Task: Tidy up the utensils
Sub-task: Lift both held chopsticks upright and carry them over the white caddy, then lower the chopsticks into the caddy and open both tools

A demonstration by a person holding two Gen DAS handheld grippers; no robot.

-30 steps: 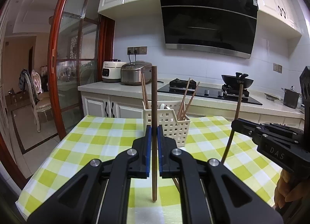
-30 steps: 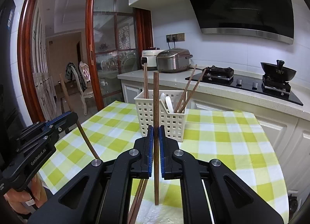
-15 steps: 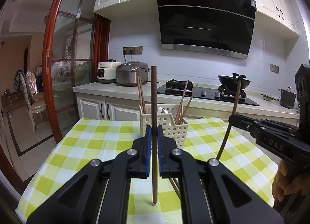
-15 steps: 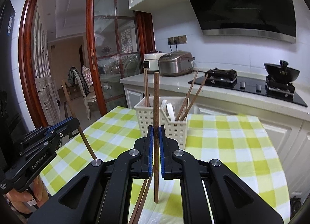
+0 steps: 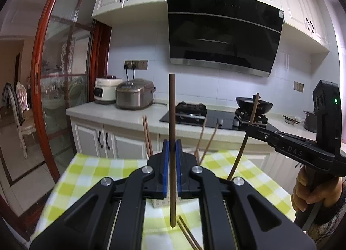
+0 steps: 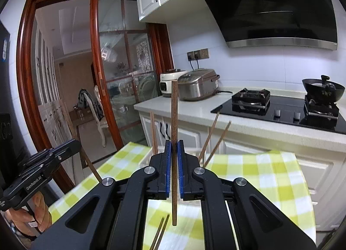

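1. Left gripper clamping chopstick upright, tip hanging above the table.
2. Right gripper pinching second chopstick upright.
3. Basket sitting just behind both grippers.

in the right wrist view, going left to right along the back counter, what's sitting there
white rice cooker → silver rice cooker → empty burner grate → black wok on the far burner

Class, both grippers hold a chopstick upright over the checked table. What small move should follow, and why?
Probably carry both forward over the white basket, then lower. The left gripper and right gripper each clamp a chopstick, and other chopsticks already stand in that basket.
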